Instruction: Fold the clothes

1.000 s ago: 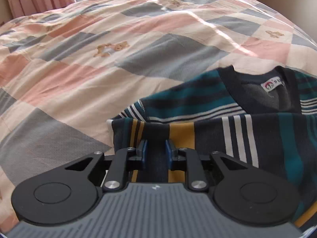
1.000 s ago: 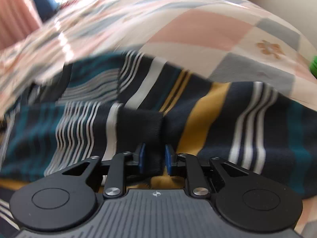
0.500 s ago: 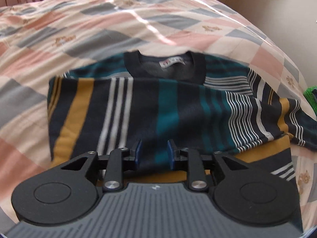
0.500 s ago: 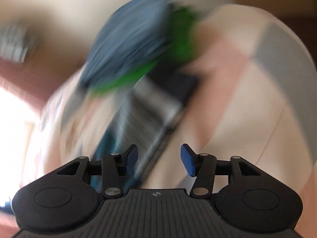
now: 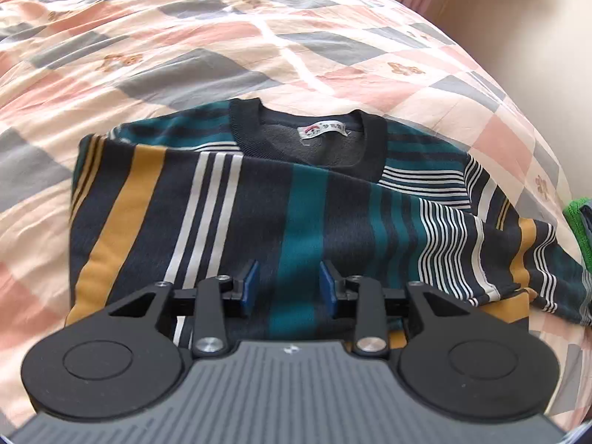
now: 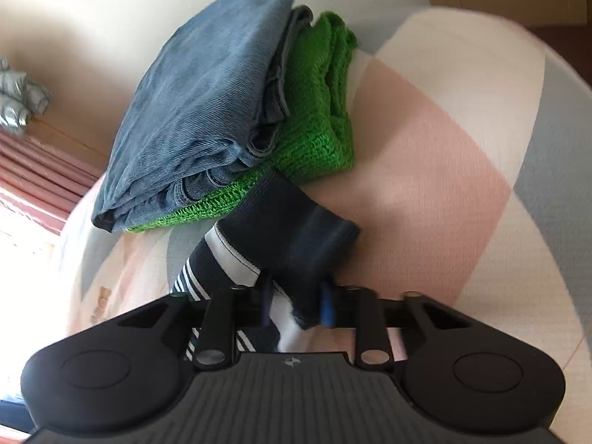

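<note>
**Striped sweater half-folded on the bed, one cuff between the right fingers**

The striped sweater (image 5: 296, 199) lies collar-up on the patchwork quilt (image 5: 185, 37) of the bed, one side already turned over its front. It looks like a thick, soft knit: limp, moderately light, not slippery and not fragile, so it should drape and drag rather than hold a shape. Judging by that, firmer places such as the ribbed cuff, the hem corners or the collar band offer the surest hold, while a pinch in the middle of the body would only bunch the cloth.

The left gripper (image 5: 290, 283) hovers over the near part of the sweater with its fingers spread apart and nothing between them. The right gripper (image 6: 296, 305) has the dark ribbed sleeve cuff (image 6: 292, 229) between its blue pads; motion blur there hides whether they have clamped, so that cannot be told.

Counted: one striped sweater, one cuff in view, two grippers. Beside the cuff sits a stack of two folded garments, blue jeans (image 6: 207, 85) on a green knit (image 6: 318, 118).
</note>
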`<act>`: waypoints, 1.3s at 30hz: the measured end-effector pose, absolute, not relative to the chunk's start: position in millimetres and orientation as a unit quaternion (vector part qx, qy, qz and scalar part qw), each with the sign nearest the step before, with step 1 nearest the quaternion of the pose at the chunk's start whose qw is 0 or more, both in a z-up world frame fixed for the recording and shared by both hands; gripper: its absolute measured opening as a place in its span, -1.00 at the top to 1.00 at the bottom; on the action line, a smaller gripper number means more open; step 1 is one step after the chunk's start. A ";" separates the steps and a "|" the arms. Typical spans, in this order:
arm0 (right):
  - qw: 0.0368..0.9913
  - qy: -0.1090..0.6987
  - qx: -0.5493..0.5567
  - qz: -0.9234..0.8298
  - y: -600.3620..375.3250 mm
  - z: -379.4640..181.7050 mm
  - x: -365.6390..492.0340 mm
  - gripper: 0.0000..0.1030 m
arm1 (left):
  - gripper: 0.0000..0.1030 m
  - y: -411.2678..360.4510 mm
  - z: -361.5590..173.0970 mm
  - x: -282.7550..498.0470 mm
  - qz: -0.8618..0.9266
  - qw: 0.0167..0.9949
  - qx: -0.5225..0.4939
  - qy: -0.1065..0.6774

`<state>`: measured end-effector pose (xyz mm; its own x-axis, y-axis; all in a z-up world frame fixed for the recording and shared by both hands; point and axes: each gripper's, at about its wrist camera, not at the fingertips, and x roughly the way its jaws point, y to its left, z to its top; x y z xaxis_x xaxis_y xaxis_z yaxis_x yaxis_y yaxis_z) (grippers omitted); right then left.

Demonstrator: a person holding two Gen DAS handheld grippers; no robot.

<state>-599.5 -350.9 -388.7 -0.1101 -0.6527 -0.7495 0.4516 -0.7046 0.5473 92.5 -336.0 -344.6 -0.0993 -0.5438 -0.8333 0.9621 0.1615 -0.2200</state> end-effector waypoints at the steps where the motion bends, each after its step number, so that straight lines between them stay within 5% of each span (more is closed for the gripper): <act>1: 0.370 -0.081 0.547 -0.746 -352.2 -385.2 -597.3 0.75 | 0.32 -339.9 -350.1 91.9 -0.601 0.622 0.250 0.435; 5: 0.400 0.008 0.470 -0.787 -369.8 -343.1 -558.0 0.78 | 0.33 -350.5 -368.4 88.6 -0.592 0.611 0.297 0.433; 9: 0.528 0.106 0.318 -0.780 -390.6 -264.6 -460.7 0.88 | 0.32 -333.3 -340.2 105.8 -0.602 0.619 0.255 0.434; 16: 0.784 0.105 0.189 -0.582 -385.6 -167.5 -215.9 0.88 | 0.31 -277.8 -307.8 187.6 -0.562 0.651 0.177 0.479; 22: 0.894 0.144 0.193 -0.377 -345.2 -208.7 -3.7 0.85 | 0.29 -220.7 -315.4 278.0 -0.493 0.685 0.090 0.529; 26: 0.881 0.274 0.249 -0.295 -307.1 -288.4 84.8 0.21 | 0.25 -190.2 -343.2 323.0 -0.444 0.696 0.057 0.561; 30: 0.854 0.329 0.261 -0.306 -283.0 -324.9 65.2 0.05 | 0.19 -180.2 -365.3 337.7 -0.443 0.669 0.025 0.596; 35: 0.792 0.370 0.245 -0.420 -283.7 -327.4 -30.3 0.01 | -0.26 -208.2 -377.2 327.5 -0.491 0.622 -0.001 0.610; 39: 0.737 0.398 0.179 -0.516 -299.7 -327.6 -103.2 0.00 | -0.29 -244.5 -390.1 315.6 -0.512 0.593 0.002 0.622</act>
